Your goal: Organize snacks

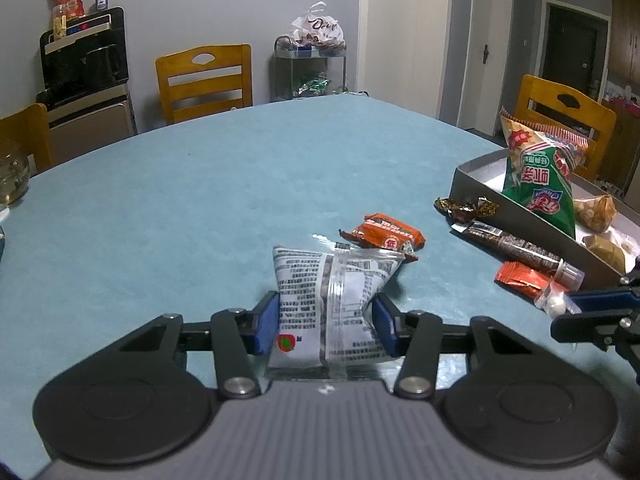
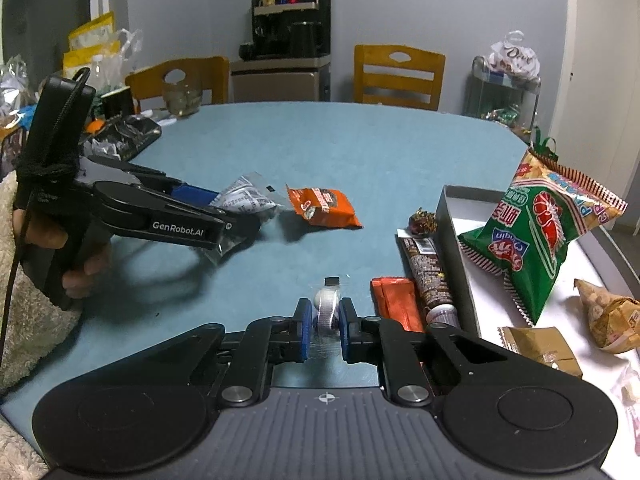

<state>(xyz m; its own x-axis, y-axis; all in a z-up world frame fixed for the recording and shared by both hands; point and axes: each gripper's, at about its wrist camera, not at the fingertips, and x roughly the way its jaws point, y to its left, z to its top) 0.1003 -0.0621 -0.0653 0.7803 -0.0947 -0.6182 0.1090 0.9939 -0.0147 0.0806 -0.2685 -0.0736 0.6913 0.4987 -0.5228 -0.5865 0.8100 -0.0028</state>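
My left gripper (image 1: 326, 326) is shut on a grey-white printed snack packet (image 1: 332, 300), whose sides pinch in between the blue pads just above the blue table (image 1: 200, 208). From the right wrist view the left gripper (image 2: 236, 216) holds that packet (image 2: 248, 196) low over the table. My right gripper (image 2: 326, 328) is shut on a small clear-wrapped white candy (image 2: 328, 306); it also shows at the right edge of the left view (image 1: 564, 312). A grey box (image 2: 452, 232) at the right holds a green chip bag (image 2: 532, 232) and brown-wrapped snacks.
An orange packet (image 2: 324, 206), a dark foil candy (image 2: 422, 220), a long brown bar (image 2: 428, 272) and an orange-red sachet (image 2: 396, 304) lie on the table beside the box. Wooden chairs (image 2: 398, 76) ring the table. Bags and a glass jar (image 2: 180, 98) crowd the far left corner.
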